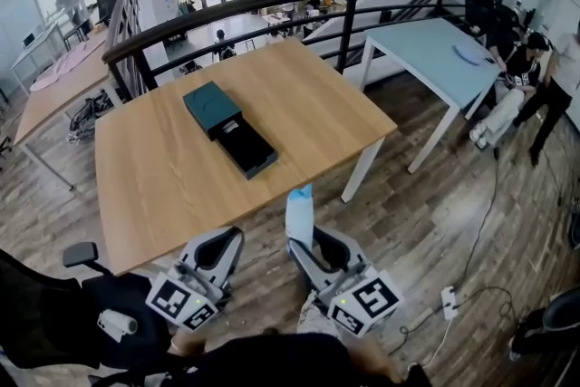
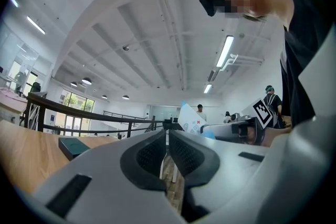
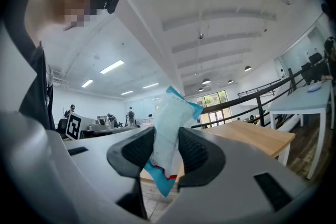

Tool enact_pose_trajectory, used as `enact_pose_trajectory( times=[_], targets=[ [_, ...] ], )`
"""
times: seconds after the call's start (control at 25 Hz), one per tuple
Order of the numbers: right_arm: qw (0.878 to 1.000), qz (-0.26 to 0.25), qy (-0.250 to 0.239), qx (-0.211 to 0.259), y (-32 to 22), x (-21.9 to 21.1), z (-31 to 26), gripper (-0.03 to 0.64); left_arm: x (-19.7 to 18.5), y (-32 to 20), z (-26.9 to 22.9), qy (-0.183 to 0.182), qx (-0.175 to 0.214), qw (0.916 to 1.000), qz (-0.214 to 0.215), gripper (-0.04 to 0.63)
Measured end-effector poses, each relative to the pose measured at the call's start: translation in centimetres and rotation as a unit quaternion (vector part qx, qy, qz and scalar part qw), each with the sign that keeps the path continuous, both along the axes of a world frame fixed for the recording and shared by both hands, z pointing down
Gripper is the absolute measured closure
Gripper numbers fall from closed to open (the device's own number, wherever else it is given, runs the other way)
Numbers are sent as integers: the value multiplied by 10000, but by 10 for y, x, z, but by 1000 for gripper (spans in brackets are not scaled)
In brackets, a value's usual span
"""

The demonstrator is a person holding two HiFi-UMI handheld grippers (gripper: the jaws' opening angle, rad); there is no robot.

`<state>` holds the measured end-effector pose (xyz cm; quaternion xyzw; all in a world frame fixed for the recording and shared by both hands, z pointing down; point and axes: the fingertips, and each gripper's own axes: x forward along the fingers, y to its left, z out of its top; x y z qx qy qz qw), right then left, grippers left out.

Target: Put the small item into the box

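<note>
Writing: none legible on the packet [image 3: 169,136]. White front, light-blue edges, a red stripe low down, small print too blurred to read. Red cross mark and small coloured shapes on its face in the left gripper view [image 2: 192,118] (still no words). No label made out on the box [image 1: 212,105]. Black-and-white square markers on both gripper cubes.

Right hand-held gripper [image 3: 167,152] clamped on the packet, pads pressing both faces, packet upright and sticking out above and below the jaws. Seen from the head view [image 1: 314,240] off the near edge of the surface [image 1: 308,113], over the wood floor [image 1: 426,222].

Left hand-held gripper [image 2: 167,147] closed, pads together, nothing between. Just beside the right one [image 1: 223,246], also short of the surface edge.

Box dark teal, its black tray slid out toward the near side, lying mid-surface, well apart from the packet. Bare wood between them.

Around: pale blue table [image 1: 435,59] to the right, black railing [image 1: 272,9] behind, office chair [image 1: 54,313] at lower left, power strip [image 1: 448,302] with cable on the floor, person [image 1: 530,77] in dark clothes at far right.
</note>
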<state>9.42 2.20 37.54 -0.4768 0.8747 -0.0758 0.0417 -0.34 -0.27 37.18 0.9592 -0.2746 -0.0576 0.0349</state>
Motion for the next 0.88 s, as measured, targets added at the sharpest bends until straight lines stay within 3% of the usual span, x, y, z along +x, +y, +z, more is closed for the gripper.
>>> enact_pose_trajectory(
  times=[0.88],
  targets=[
    [9986,-510,-168,42,-57,5,3,471,4,-46,2,-180,21,9984,-531,569]
  ],
)
